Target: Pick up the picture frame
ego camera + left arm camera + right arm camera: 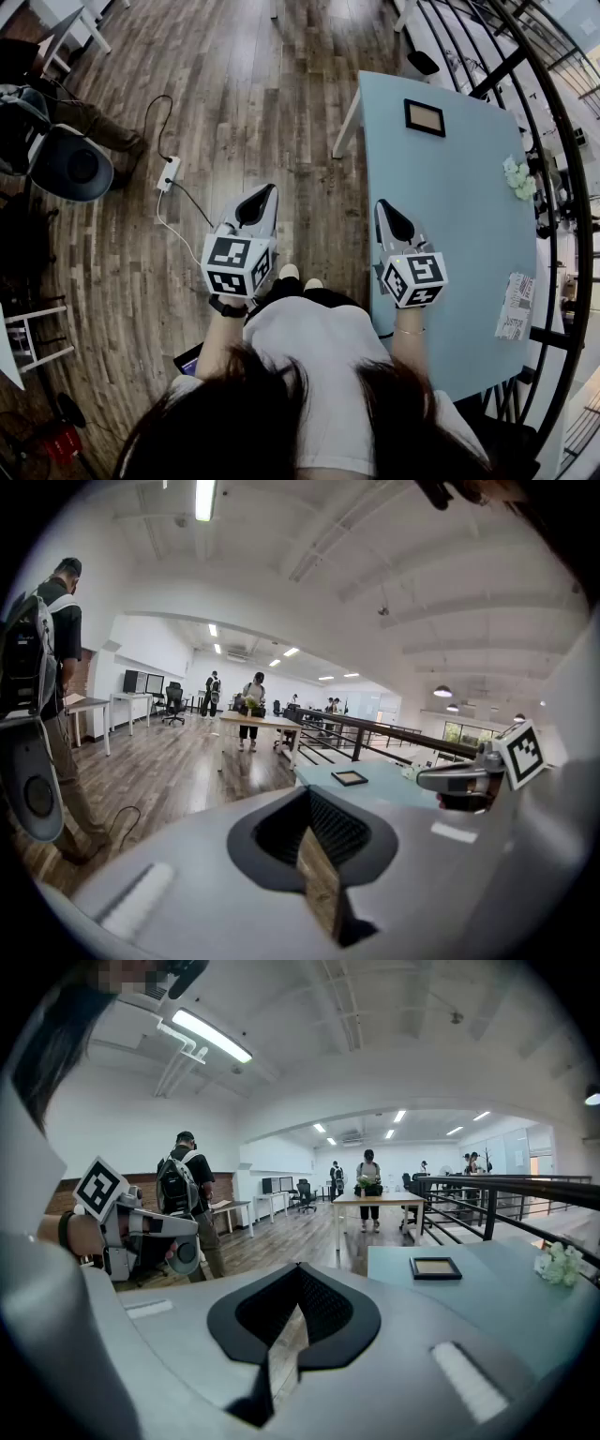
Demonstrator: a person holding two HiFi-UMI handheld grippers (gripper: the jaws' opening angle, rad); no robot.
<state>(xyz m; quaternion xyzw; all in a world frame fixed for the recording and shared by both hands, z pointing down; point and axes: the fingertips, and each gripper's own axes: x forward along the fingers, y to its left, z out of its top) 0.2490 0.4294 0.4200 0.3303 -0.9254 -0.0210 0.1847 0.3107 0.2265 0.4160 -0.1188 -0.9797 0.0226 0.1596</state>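
Note:
The picture frame (425,117), dark-rimmed with a tan middle, lies flat at the far end of a light blue table (459,234). It also shows in the left gripper view (349,778) and the right gripper view (435,1267). My left gripper (260,197) hangs over the wooden floor, left of the table, shut and holding nothing (309,794). Over the table's near left edge my right gripper (386,208) is likewise shut and holding nothing (298,1269). Both point toward the frame, well short of it.
White flowers (517,178) and a printed paper (516,305) lie along the table's right side, by a black railing (553,187). A power strip (169,173) with its cable lies on the floor at left, near a chair (70,164). A person with a backpack (183,1190) stands there.

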